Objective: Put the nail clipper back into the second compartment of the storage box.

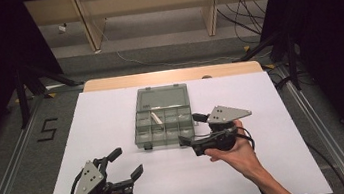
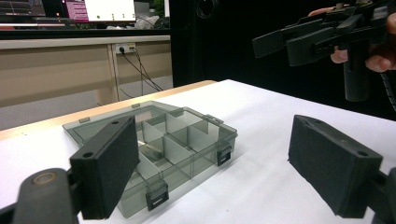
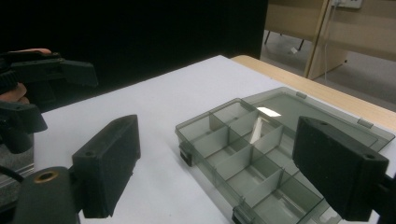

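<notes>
1. Organizer box (image 1: 163, 117), high view: smoky clear plastic, lid folded flat open behind it, lying near the middle of the white sheet (image 1: 112, 115) that covers the table. A small pale piece (image 1: 156, 117) lies in one of its middle compartments. Right gripper (image 1: 190, 129) is held just off the box's right front corner, jaws spread wide, nothing between them. Left gripper (image 1: 129, 161) sits well apart from the box, toward the near left of the sheet, jaws also gaping and empty.

2. Left gripper view: both black jaws stand far apart over the bare sheet (image 2: 261, 163). The box (image 2: 154, 144) lies ahead, partly behind the left-hand jaw, two black latches (image 2: 157, 196) facing the camera. The right gripper (image 2: 322, 39) hangs above the table at upper right, in a hand (image 2: 378, 51).

3. Right gripper view: jaws wide, no object gripped. The box (image 3: 252, 154) lies ahead, partly behind the right-hand jaw; dividers and open lid plain to see, one bright pale patch (image 3: 261, 123) inside. The left gripper (image 3: 32, 88) is at far left, beyond bare sheet (image 3: 154, 107).
</notes>
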Motion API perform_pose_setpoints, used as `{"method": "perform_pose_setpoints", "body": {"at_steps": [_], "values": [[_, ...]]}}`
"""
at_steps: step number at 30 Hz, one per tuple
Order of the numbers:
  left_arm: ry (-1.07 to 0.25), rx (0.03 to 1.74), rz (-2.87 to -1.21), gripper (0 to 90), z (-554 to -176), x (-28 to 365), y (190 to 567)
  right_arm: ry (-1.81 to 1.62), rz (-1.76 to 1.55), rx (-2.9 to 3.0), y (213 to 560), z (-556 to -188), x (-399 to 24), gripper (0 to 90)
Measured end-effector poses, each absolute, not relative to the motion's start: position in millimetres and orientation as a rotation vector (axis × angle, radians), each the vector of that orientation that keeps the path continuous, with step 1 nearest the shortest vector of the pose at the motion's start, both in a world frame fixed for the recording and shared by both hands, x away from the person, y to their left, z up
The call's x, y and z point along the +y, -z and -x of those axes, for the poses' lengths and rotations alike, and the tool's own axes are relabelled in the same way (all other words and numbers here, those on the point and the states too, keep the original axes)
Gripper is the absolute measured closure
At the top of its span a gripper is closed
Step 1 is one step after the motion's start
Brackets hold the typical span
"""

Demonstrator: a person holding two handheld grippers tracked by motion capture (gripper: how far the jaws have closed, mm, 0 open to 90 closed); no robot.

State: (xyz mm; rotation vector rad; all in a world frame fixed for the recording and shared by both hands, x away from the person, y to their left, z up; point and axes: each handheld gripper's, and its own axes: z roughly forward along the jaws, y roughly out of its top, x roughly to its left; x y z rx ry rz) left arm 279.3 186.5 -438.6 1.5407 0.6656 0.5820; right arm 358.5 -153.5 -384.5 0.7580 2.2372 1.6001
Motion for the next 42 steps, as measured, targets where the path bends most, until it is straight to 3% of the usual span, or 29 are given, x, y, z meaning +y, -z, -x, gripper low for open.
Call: {"method": "perform_pose_setpoints", "body": {"at_steps": [42], "values": [[-0.588,0.656,-1.541,15.8,-279.0,187.0,437.7,-1.674,-0.684,2.129,408.0,-334.6,-194.0,15.8]]}}
